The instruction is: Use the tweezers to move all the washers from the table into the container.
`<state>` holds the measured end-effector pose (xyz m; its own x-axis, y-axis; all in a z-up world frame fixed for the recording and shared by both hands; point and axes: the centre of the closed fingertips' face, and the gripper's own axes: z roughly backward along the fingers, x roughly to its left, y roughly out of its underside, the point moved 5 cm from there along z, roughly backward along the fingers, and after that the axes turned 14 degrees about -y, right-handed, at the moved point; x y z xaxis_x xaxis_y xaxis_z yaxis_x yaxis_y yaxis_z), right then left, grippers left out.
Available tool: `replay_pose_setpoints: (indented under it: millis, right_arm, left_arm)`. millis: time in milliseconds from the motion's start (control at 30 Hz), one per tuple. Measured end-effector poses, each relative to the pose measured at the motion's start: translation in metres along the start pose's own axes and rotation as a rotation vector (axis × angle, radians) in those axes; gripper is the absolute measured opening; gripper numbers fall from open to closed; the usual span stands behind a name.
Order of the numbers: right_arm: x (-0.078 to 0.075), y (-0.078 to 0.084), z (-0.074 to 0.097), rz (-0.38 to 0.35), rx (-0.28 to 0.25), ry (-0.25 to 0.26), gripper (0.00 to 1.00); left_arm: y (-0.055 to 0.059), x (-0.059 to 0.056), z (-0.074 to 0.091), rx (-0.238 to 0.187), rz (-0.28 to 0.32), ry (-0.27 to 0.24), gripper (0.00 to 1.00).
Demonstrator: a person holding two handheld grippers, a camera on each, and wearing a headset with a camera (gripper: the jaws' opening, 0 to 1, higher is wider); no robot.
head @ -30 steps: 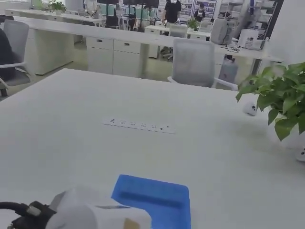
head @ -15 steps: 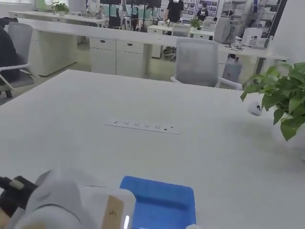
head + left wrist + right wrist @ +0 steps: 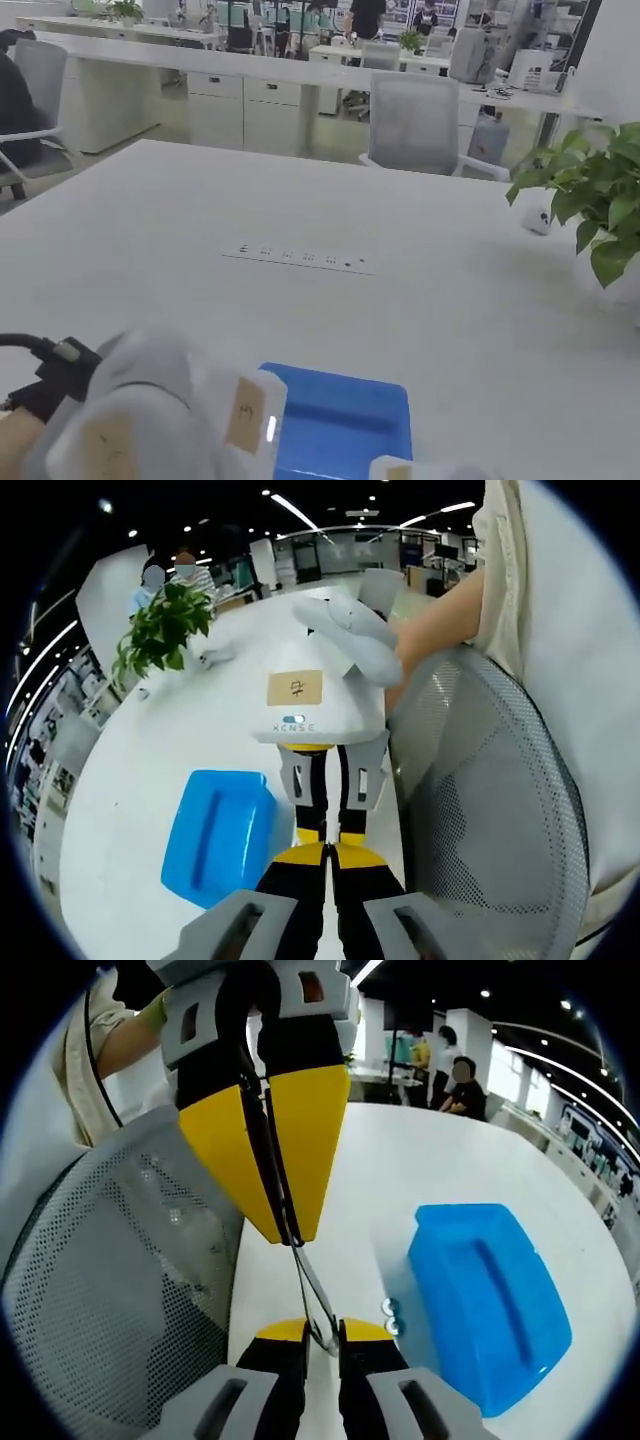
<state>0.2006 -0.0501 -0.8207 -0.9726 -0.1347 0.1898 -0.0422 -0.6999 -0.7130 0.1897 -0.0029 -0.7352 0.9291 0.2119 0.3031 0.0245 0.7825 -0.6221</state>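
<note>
Slim metal tweezers [image 3: 300, 1270] are pinched between the yellow jaws of the left gripper [image 3: 285, 1230], and their lower end seems to reach the right gripper [image 3: 322, 1345]. Two small shiny washers [image 3: 389, 1318] lie close together, just beside the blue rectangular container [image 3: 490, 1300].

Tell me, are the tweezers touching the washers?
Apart. The right gripper view shows bare table between the tweezers and the two washers lying by the container.
</note>
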Motion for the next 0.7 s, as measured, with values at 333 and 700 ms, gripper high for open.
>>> replay_pose_setpoints:
  millis: [333, 700]
  right_arm:
    - [0.003, -0.026, 0.013, -0.035, -0.132, -0.037, 0.12]
    - [-0.005, -0.019, 0.012, -0.076, -0.094, -0.009, 0.03]
  left_arm:
    - [-0.006, 0.002, -0.007, 0.000, 0.001, 0.026, 0.00]
    - [0.001, 0.009, -0.009, -0.037, 0.123, -0.081, 0.00]
